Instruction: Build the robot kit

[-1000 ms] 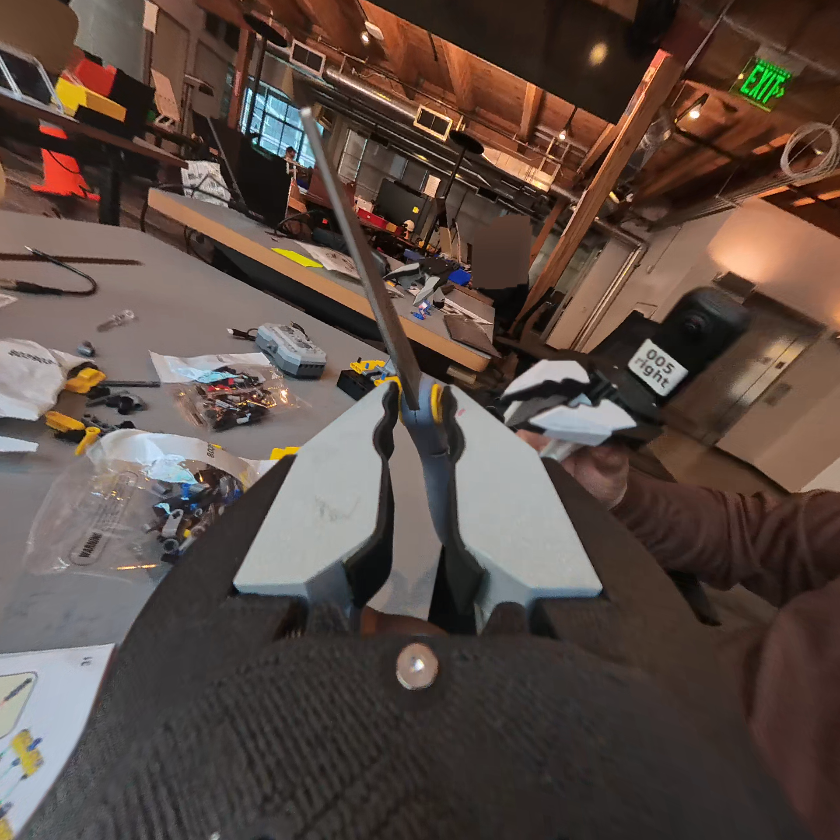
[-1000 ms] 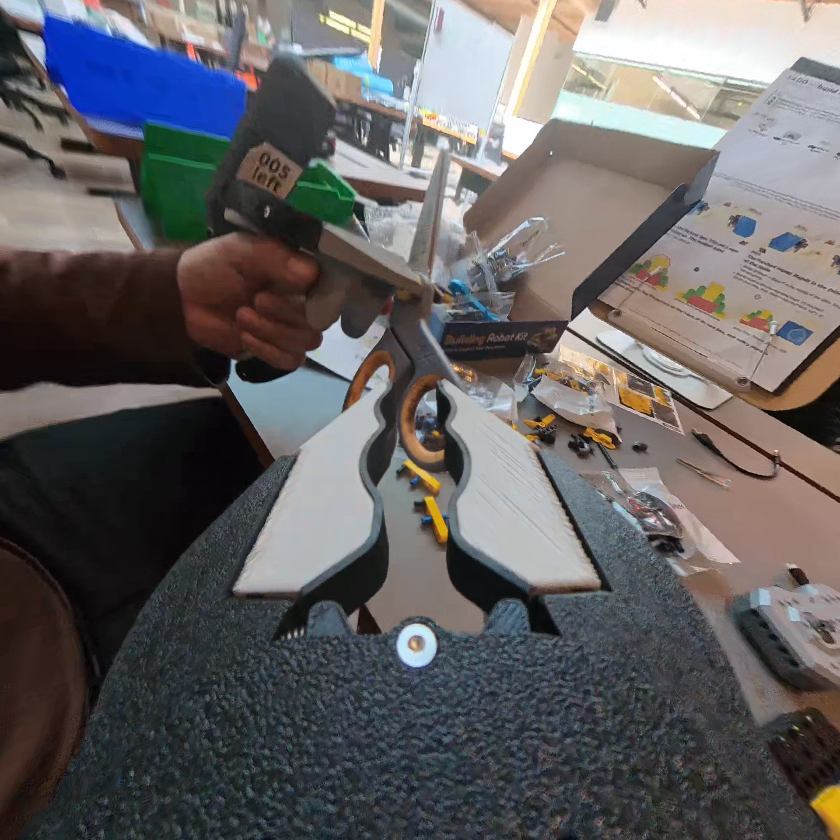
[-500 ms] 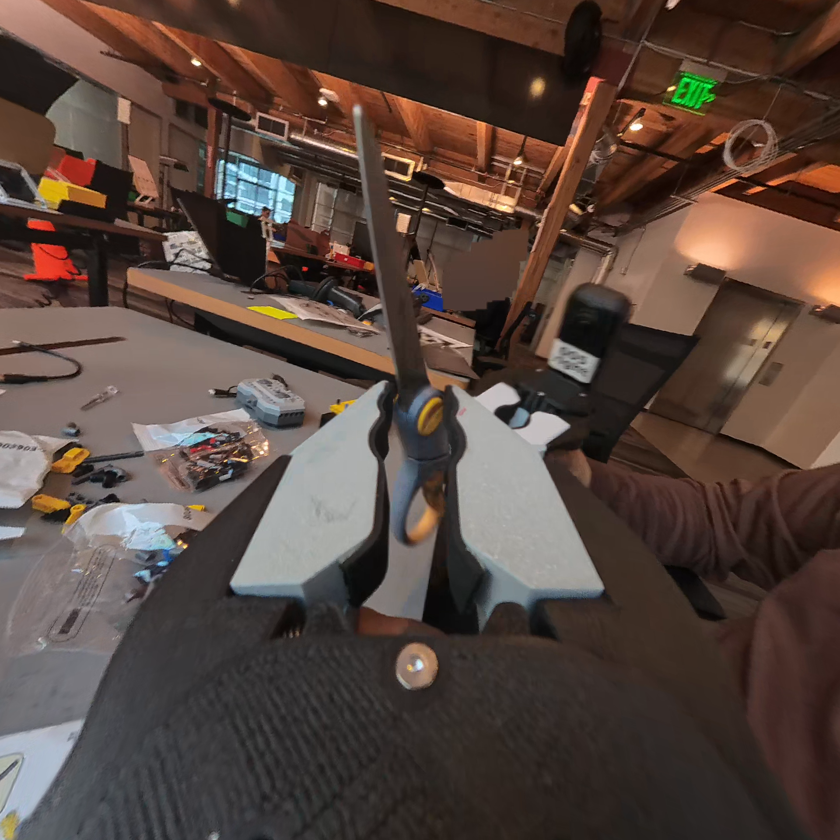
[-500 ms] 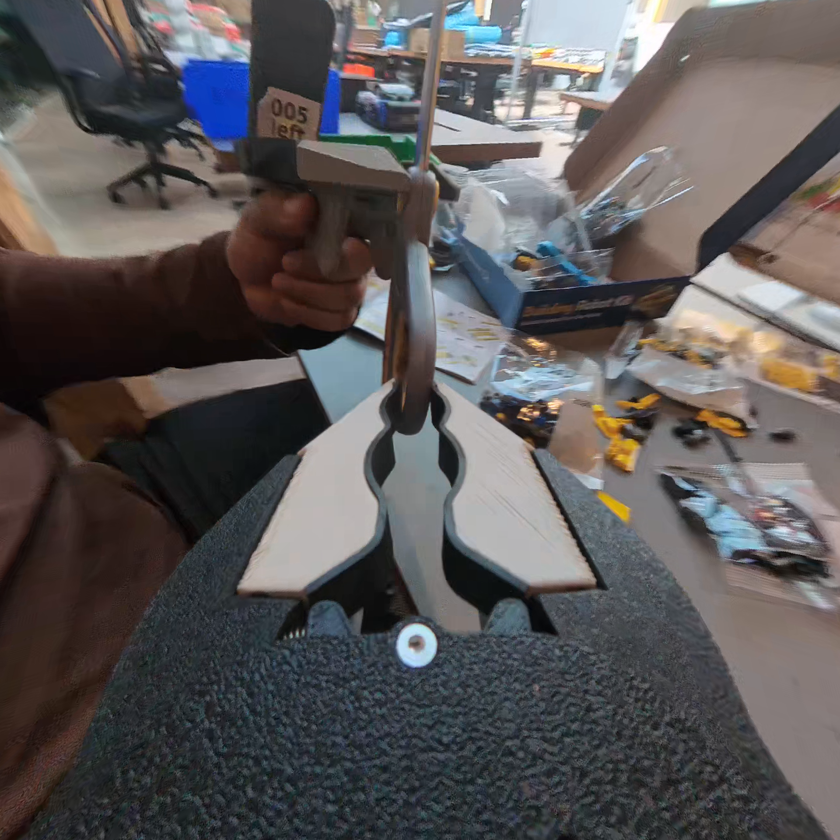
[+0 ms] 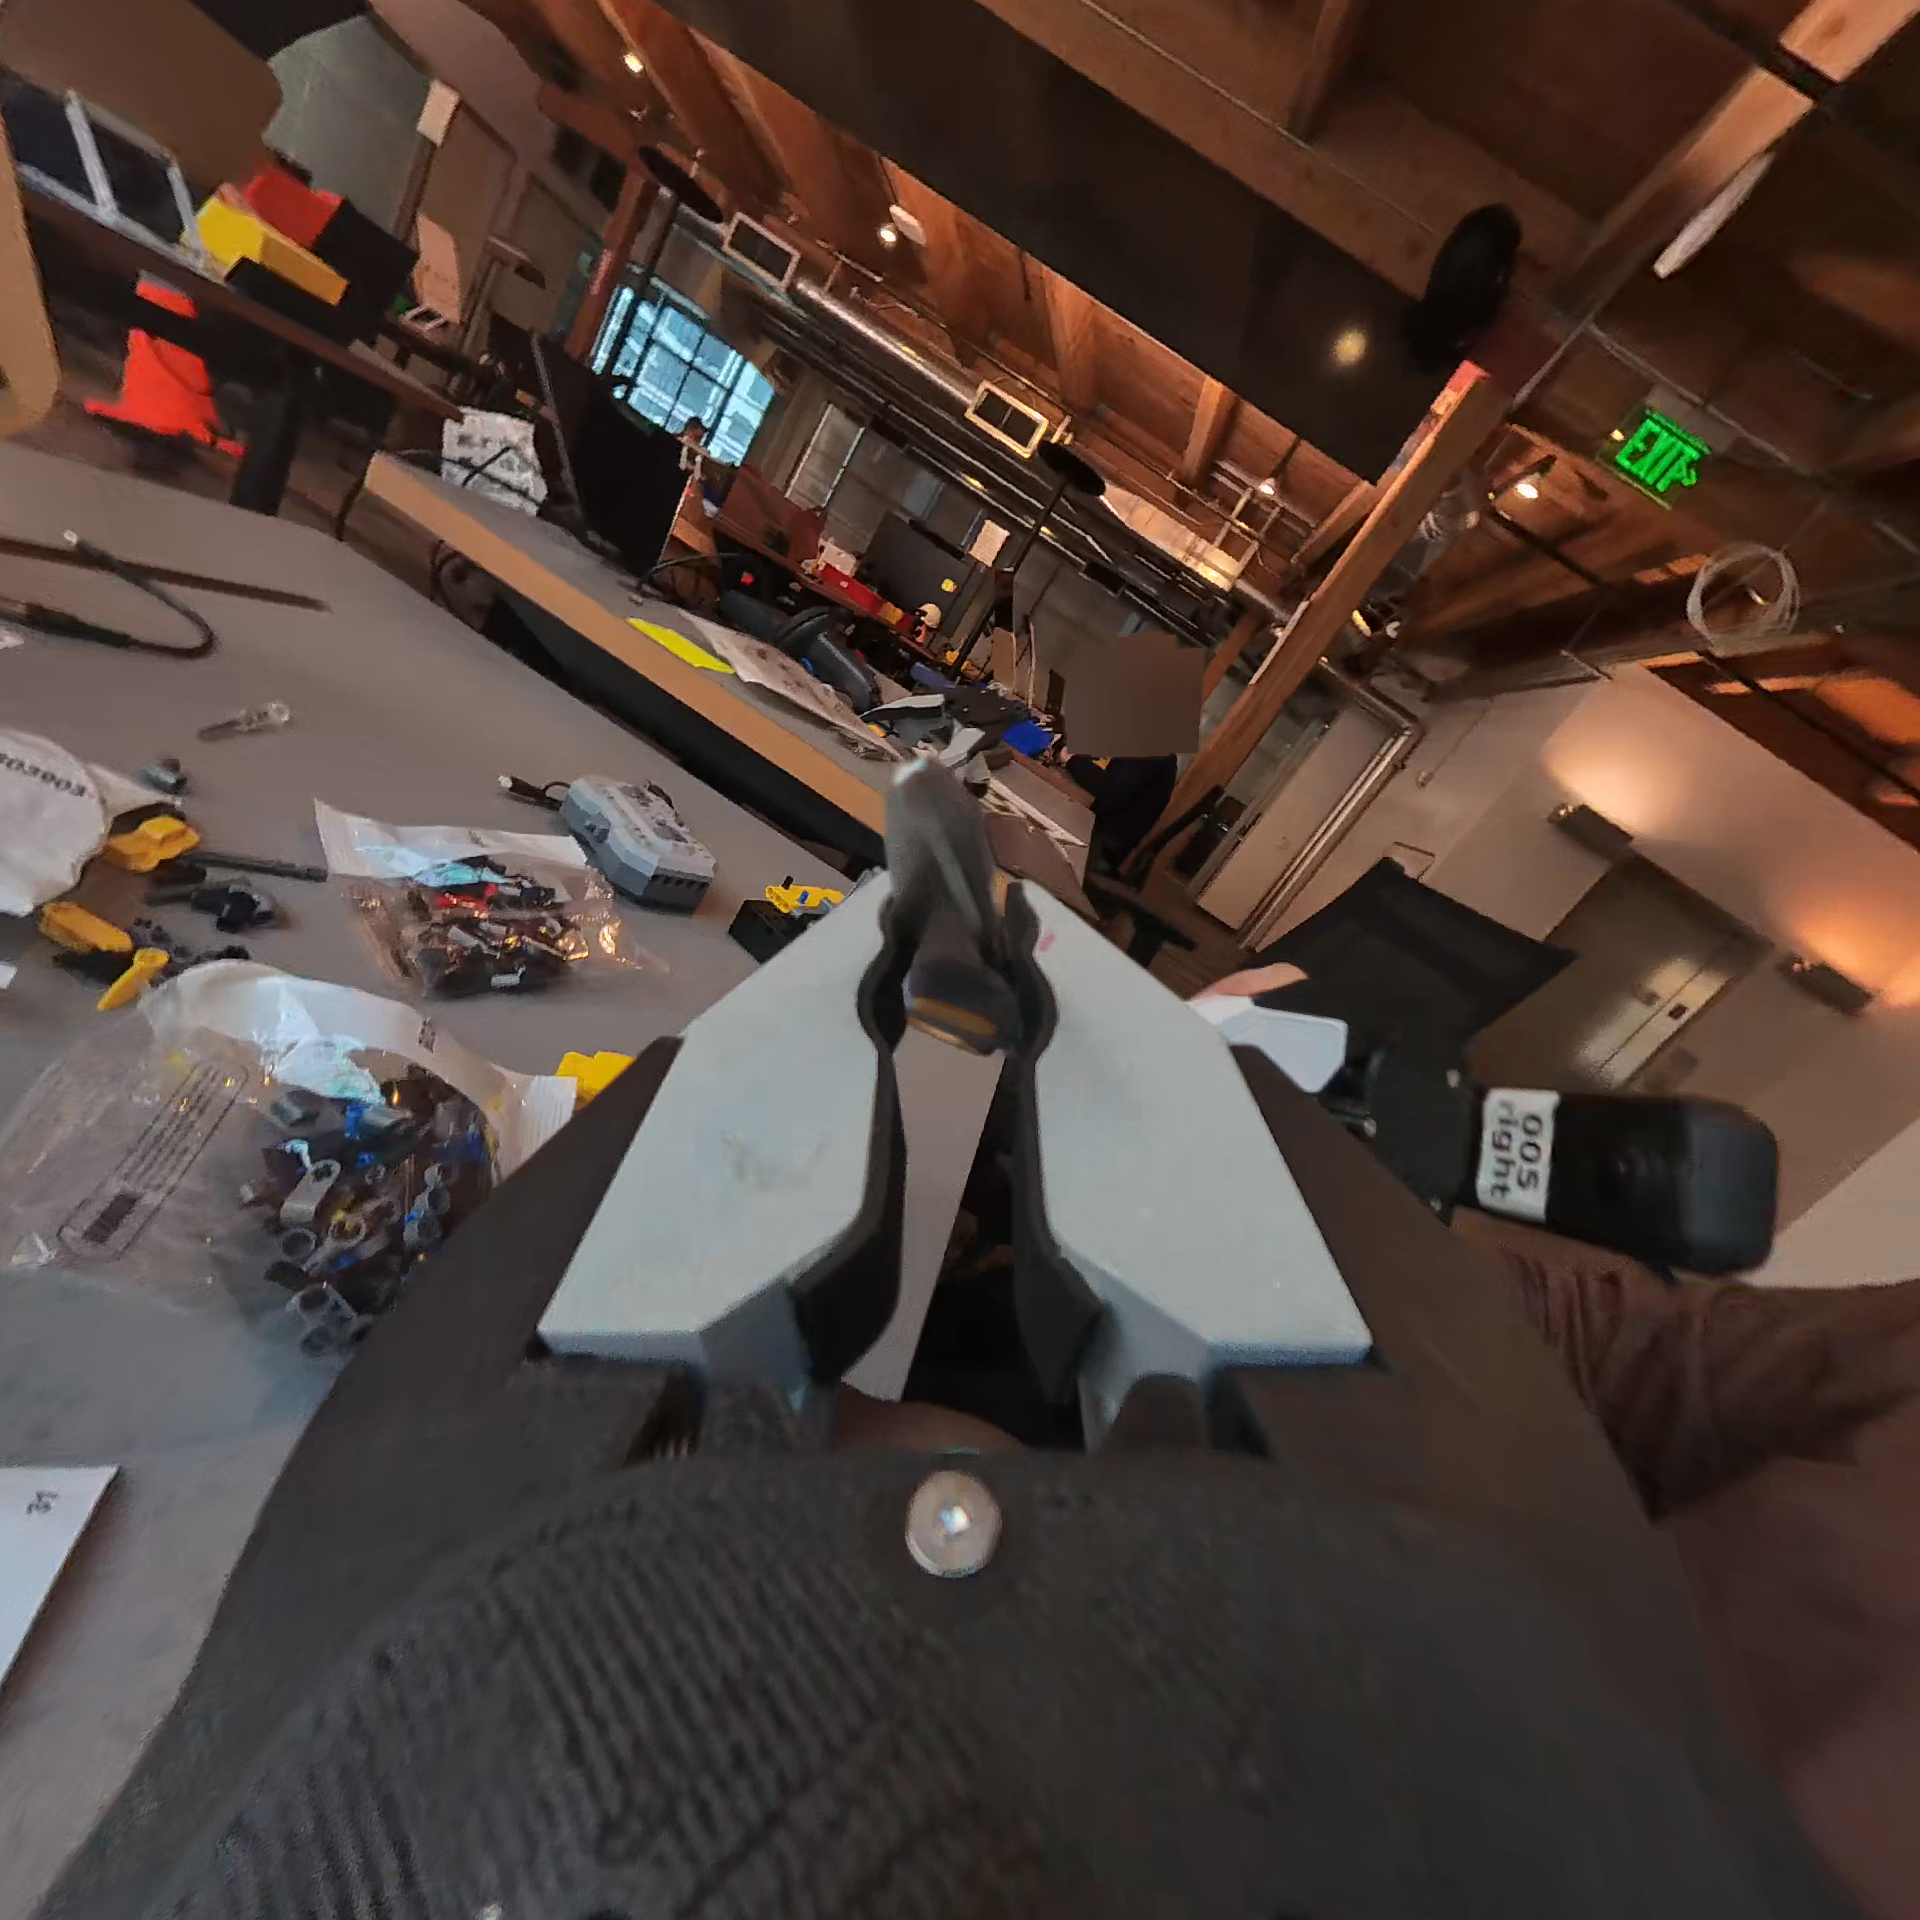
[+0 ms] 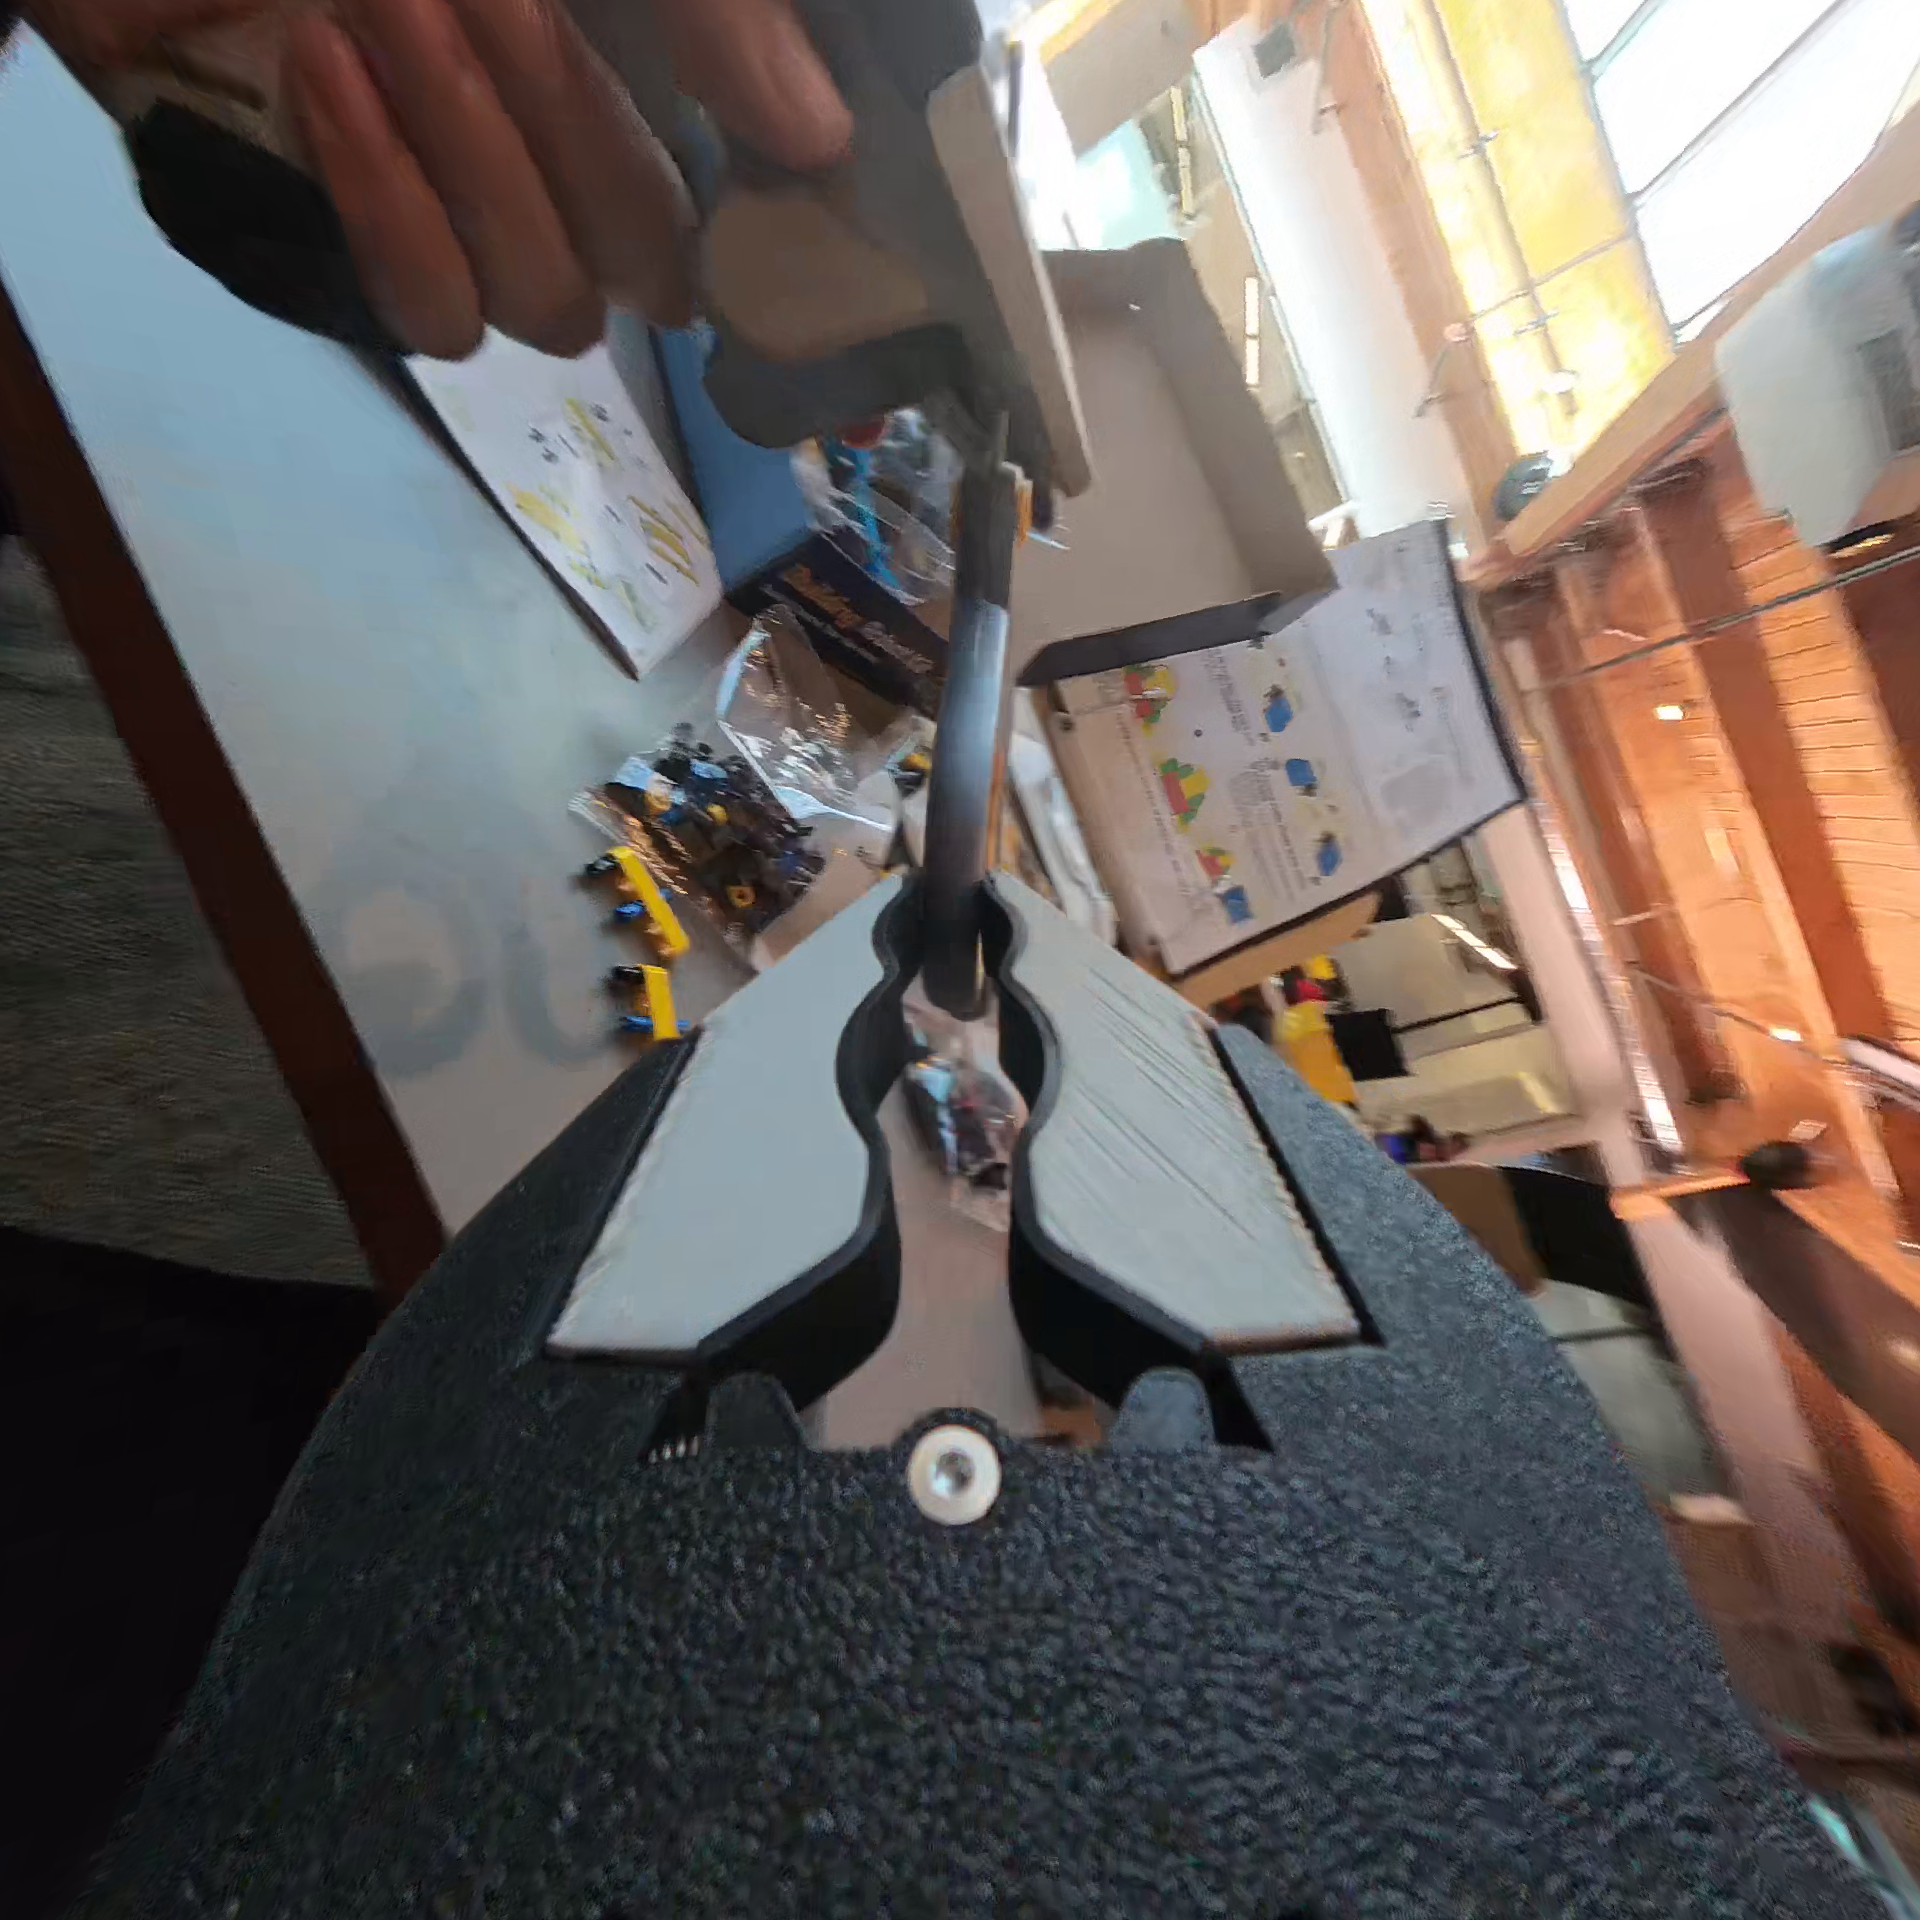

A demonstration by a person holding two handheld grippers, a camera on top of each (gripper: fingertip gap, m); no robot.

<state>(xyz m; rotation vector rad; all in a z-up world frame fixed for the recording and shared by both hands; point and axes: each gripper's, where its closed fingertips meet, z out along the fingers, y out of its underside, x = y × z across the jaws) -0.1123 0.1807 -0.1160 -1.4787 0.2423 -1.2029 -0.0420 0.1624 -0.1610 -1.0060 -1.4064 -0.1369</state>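
Room: workshop with exposed timber ceiling, a lit green exit sign [image 5: 1654, 457] and further benches behind.
Bench: grey bench [image 5: 395, 717] carrying scattered kit parts; its edge runs along the person's side.
Left gripper: left gripper [image 5: 951, 935] has its jaws clamped on the scissors [image 5: 940, 914] near the pivot, the blades pointing away from the camera and seen end-on and blurred.
Right gripper: right gripper [image 6: 951, 951] has its jaws closed on the dark handle loop of the scissors [image 6: 961, 810]; the handle rises from the fingertips toward the left gripper above.
Scissors position: held off the bench, spanning the two grippers.
Hand: a person's hand [image 6: 499, 177] grips the left unit at the top of the right wrist view; a brown sleeve [image 5: 1704, 1382] lies behind the right unit.
Nearby items: clear bag of small parts [image 5: 312, 1164], second parts bag [image 5: 488, 920], grey electronic module [image 5: 639, 842], loose yellow pieces [image 6: 639, 899], open cardboard box [image 6: 1164, 436], printed instruction sheet [image 6: 1278, 748], booklet [image 6: 582, 488].
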